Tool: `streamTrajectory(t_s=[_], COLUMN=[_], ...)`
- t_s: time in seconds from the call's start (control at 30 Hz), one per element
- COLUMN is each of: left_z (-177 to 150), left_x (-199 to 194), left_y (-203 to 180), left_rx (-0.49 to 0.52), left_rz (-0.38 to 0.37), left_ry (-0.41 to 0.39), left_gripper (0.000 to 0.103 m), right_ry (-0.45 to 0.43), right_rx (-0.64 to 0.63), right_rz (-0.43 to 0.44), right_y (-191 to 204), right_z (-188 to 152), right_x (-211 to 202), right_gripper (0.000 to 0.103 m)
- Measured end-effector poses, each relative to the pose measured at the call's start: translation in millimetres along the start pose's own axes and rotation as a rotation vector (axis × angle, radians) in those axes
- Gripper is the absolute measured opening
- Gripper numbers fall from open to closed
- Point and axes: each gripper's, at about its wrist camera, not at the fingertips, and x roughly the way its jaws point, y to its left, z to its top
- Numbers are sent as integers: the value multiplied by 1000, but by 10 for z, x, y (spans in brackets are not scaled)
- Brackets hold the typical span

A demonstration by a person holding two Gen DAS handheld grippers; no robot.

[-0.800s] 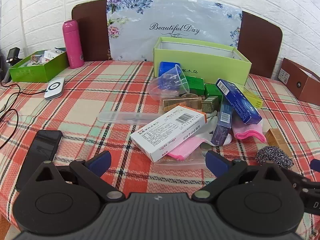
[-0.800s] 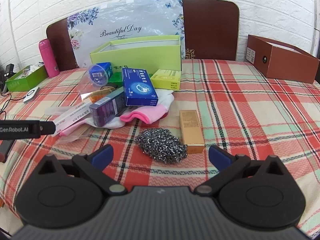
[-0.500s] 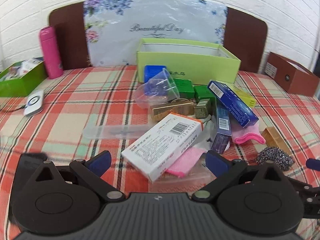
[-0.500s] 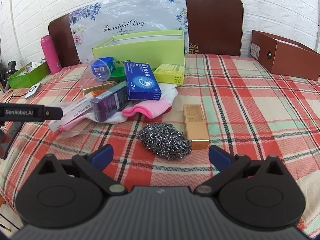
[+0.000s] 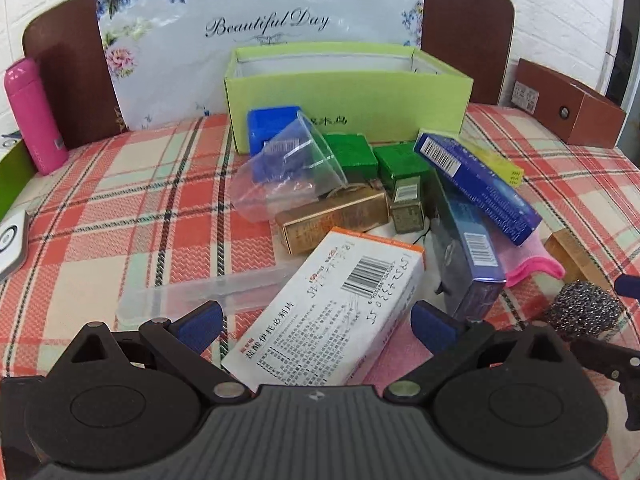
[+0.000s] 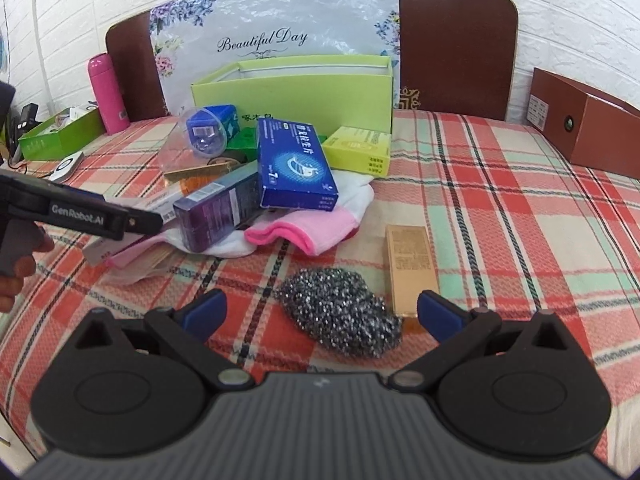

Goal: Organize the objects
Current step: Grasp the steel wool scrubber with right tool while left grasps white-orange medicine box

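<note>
Hovering over the cluttered plaid tablecloth [image 6: 500,184], both grippers stand with their jaws spread wide and nothing held, so the sorting looks barely begun. The left gripper [image 5: 316,322] has the white medicine box [image 5: 332,312] lying between its blue fingertips [image 5: 200,326], the pads apart from it on either side; a clear plastic case [image 5: 200,294] lies just past the left finger, and a gold box [image 5: 332,220] and a tipped clear cup [image 5: 288,168] sit farther ahead. The right gripper [image 6: 322,314] frames the steel wool scrubber [image 6: 340,312], which rests slightly toward its right finger, with a second gold box [image 6: 412,268] just ahead of that finger and beside the scrubber. Beyond both sets of jaws, the green open box [image 6: 296,92] stands at the back of the pile; what shows of its inside looks empty, though its floor is hidden. Still loose on the cloth in front of it are the blue box [image 6: 296,164], the purple box [image 6: 216,212], the yellow box [image 6: 358,150], green packets [image 5: 352,152] and pink-and-white socks [image 6: 304,228]. Judged from this, nearly everything remains to be put away, and each gripper seems lined up on a first item but has not closed.
</note>
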Motion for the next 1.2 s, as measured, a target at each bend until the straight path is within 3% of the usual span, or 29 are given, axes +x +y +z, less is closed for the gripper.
streamTrajectory(t_s=[0.1,0.2,0.27,0.3,0.37,0.4,0.5,0.53,0.57,0.6,0.77,0.87,1.03,1.2], left_z=[-14,-22,-30,-39,-91,-126,-282,-316,-336,-338,-207,-186,-315,-159], left_x=[64,55,12,-21,-117,-163,-318,-342,-352,-352,-296,-350,-504,-414], left_y=[-5,-17,-15,-10,6,17,13,-13,-34,-46,112,215,330,390], left_rx=[-34,-55,-72,-86,-129,-155,-213,-208,-203,-202,-283,-320,-228,-101], left_rz=[-12,-21,-20,-27,-49,-60,-91,-85,-70,-45,7,47,60,89], left_ry=[27,19,11,14,15,20,15,16,13,-1,-25,-29,-55,-91], left_gripper=[102,88,71,66,40,38,39,47,58,61,62,69,76,81], right_ry=[5,4,-6,-7,0,-1,-17,-19,-20,-26,-27,-24,-16,-10], right_rx=[-7,-19,-45,-53,-31,-25,-14,-26,-42,-55,-63,-73,-87,-82], right_rz=[-1,-7,-24,-25,4,33,138,150,144,132,106,105,94,93], right_y=[17,32,54,60,37,26,-16,-21,-14,-6,9,16,20,29], right_z=[26,13,-8,-18,-35,-43,-76,-89,-103,-115,-155,-175,-201,-204], right_x=[99,170,168,155,96,49,-95,-120,-134,-139,-121,-107,-19,46], right_gripper=[95,87,68,50,46,41,40,42,42,45,56,71,75,76])
